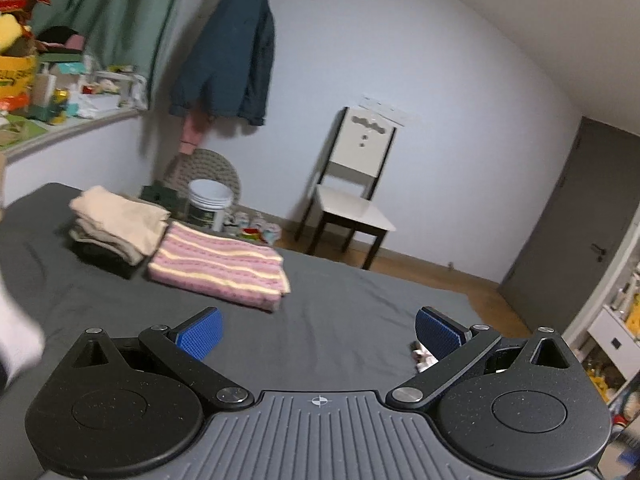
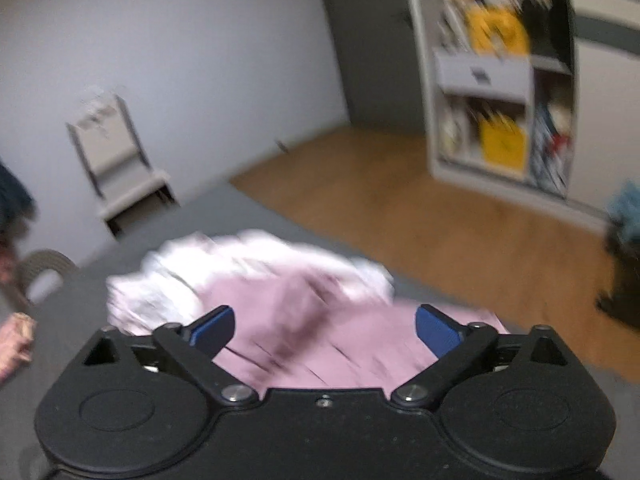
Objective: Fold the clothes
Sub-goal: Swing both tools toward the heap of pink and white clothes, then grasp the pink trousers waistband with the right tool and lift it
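With both the left gripper (image 1: 318,334) and the right gripper (image 2: 324,330) spread wide and holding nothing, we hang over the crumpled pink cloth (image 2: 320,320) (blurry here), so we think it needs grabbing by an edge.

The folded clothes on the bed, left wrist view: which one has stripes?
The pink folded cloth with cream stripes, lying singly and nearer the left tool. The beige stack beside it is plain.
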Demonstrator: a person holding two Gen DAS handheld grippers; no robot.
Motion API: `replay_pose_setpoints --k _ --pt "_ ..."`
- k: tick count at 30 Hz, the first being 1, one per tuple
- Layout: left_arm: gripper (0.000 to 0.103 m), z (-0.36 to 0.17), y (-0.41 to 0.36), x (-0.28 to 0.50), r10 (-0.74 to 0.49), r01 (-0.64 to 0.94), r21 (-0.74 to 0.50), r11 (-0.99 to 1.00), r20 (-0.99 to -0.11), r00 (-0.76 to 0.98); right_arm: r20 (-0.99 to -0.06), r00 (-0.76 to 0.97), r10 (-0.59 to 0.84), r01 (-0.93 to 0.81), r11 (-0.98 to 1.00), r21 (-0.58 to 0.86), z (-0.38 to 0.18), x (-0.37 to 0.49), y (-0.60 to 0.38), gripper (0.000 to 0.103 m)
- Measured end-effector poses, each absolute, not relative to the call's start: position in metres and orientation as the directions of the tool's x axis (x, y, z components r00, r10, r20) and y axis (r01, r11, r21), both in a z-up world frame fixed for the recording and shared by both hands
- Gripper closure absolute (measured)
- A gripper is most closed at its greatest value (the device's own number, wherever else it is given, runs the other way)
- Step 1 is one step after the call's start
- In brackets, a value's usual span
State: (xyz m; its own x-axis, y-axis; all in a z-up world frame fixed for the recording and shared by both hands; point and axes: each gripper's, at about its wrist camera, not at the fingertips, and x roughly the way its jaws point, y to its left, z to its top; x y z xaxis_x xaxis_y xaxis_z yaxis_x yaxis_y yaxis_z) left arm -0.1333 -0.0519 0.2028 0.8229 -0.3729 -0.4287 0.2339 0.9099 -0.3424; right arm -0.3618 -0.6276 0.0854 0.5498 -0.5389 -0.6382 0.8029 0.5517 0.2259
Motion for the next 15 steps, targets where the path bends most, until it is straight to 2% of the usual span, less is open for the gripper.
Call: replay_pose_setpoints --k 1,2,6,8,11,15 --pt "0.0 0.203 -0.058 -0.131 -0.37 0.233 -0.336 0.912 -0.434 0.822 -0.67 0.52 -0.53 0.821 0.526 0.222 0.073 -0.366 -0.634 0.02" --pt "0.0 0.203 -0.062 -0.129 -0.361 0.226 -0.33 0.917 -0.437 0.824 -0.69 0.52 -0.504 0.818 0.525 0.234 0.066 -0.368 -0.63 0.023" --pt "0.0 0.196 -0.07 -0.137 -0.371 0.237 -0.339 0.91 -0.418 0.829 -0.733 0.563 -0.382 0.772 0.56 0.301 0.042 -0.364 -0.604 0.025" --pt "0.0 0.189 -0.074 -0.143 -0.4 0.265 -0.348 0.899 -0.408 0.821 -0.756 0.534 -0.379 0.787 0.551 0.279 0.03 -0.355 -0.605 0.027" --pt "0.0 0.178 -0.078 -0.147 -0.425 0.287 -0.352 0.891 -0.422 0.801 -0.782 0.467 -0.412 0.821 0.53 0.211 0.016 -0.347 -0.613 0.046" --pt "0.0 0.167 -0.082 -0.151 -0.456 0.319 -0.353 0.88 -0.436 0.776 -0.79 0.442 -0.425 0.828 0.533 0.176 0.004 -0.34 -0.612 0.053"
